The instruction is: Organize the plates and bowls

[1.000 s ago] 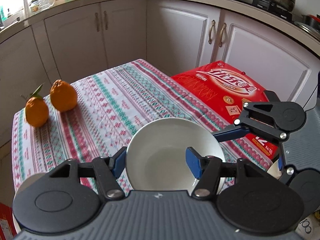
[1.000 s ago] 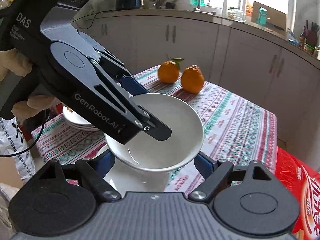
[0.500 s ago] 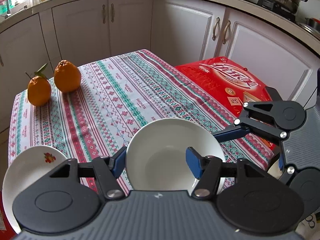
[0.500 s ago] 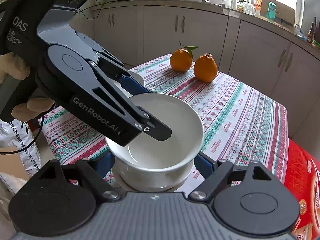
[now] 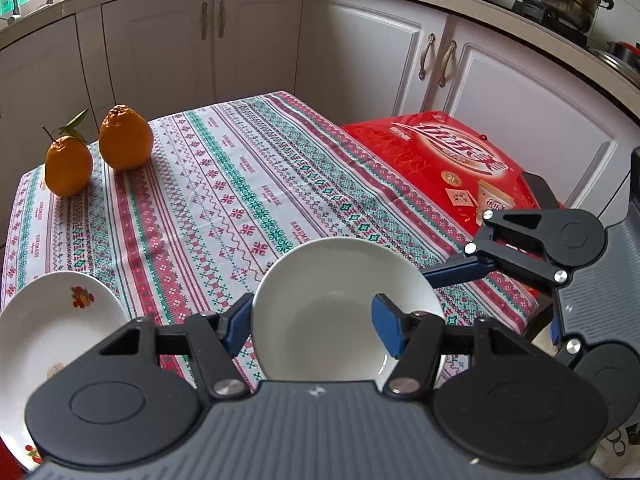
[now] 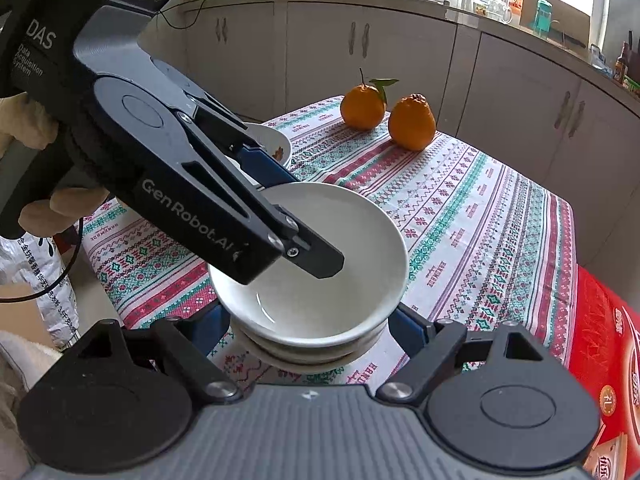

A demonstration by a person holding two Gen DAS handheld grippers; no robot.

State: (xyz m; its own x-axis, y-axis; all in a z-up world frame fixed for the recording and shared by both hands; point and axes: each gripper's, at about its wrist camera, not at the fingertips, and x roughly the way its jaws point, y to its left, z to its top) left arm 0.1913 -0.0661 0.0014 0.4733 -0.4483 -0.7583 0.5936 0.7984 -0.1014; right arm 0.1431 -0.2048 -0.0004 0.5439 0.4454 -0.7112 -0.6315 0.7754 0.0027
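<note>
My left gripper point(image 5: 312, 320) is shut on a plain white bowl point(image 5: 340, 300), one finger inside it and one outside its wall. In the right wrist view the same bowl point(image 6: 360, 240) sits nested in a short stack of white bowls point(image 6: 312, 354) at the table's near edge. My right gripper point(image 6: 310, 328) has its blue pads against both sides of that lower stack. The left gripper point(image 6: 296, 216) reaches in from the left, held by a gloved hand point(image 6: 28, 128). A white plate with a flower print point(image 5: 52, 332) lies to the left.
Two oranges point(image 5: 126, 138) point(image 5: 68, 164) stand at the far corner of the patterned tablecloth point(image 5: 240, 200). A red gift box point(image 5: 440, 160) lies beside the table on the right. White kitchen cabinets point(image 5: 360, 60) close in behind.
Both grippers have sunk toward the table. The held bowl has come down into the lower stack. The flower plate has come into the left wrist view.
</note>
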